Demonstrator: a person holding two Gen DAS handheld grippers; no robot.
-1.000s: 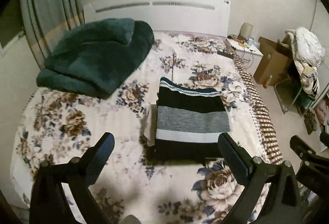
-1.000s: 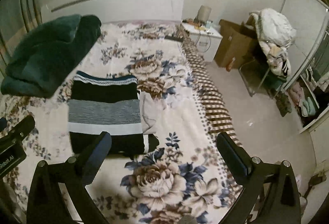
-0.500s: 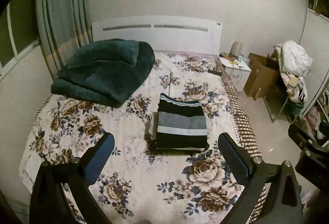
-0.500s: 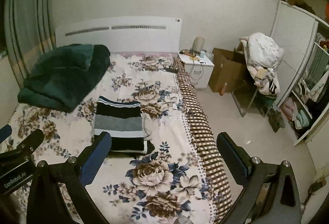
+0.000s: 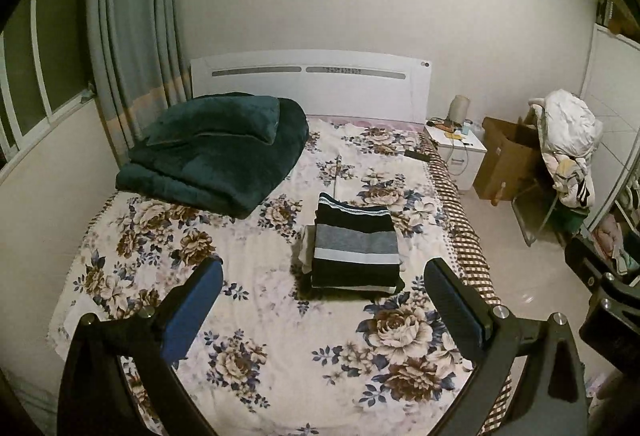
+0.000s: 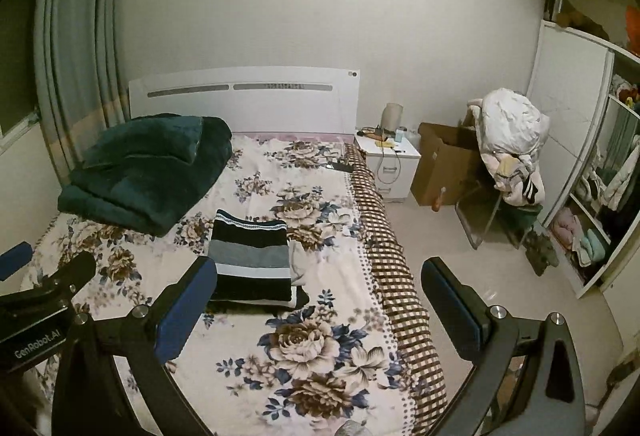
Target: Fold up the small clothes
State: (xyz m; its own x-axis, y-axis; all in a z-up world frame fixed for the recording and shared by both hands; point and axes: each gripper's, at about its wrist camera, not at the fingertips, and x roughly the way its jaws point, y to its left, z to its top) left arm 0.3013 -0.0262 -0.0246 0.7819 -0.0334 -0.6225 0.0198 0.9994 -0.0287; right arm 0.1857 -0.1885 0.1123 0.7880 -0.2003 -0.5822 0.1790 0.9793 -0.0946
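Folding seems to be finished for the striped garment (image 5: 356, 256), which is laid as a flat rectangle on the bed (image 5: 248, 316), on top of lighter folded pieces, near the checkered edge of the floral cover. The left hand-held gripper (image 5: 322, 310) and the right hand-held gripper (image 6: 318, 310) are both held above the foot of the bed, well apart from the pile, with the jaws spread wide and nothing between them.

If another piece must be folded, it is judged that both hand-held grippers should be brought low and level to the 2 corners of one edge, and the cloth should be pinched only in 1 layer, so that the pile below is not dragged.

No unfolded small garment can be made out on the bed. The pieces under the striped one are mostly covered, and their number cannot be told. The dark green blanket (image 5: 216, 151) near the headboard hides what is behind it. The clothes on the chair (image 6: 508, 151) are too small to identify.
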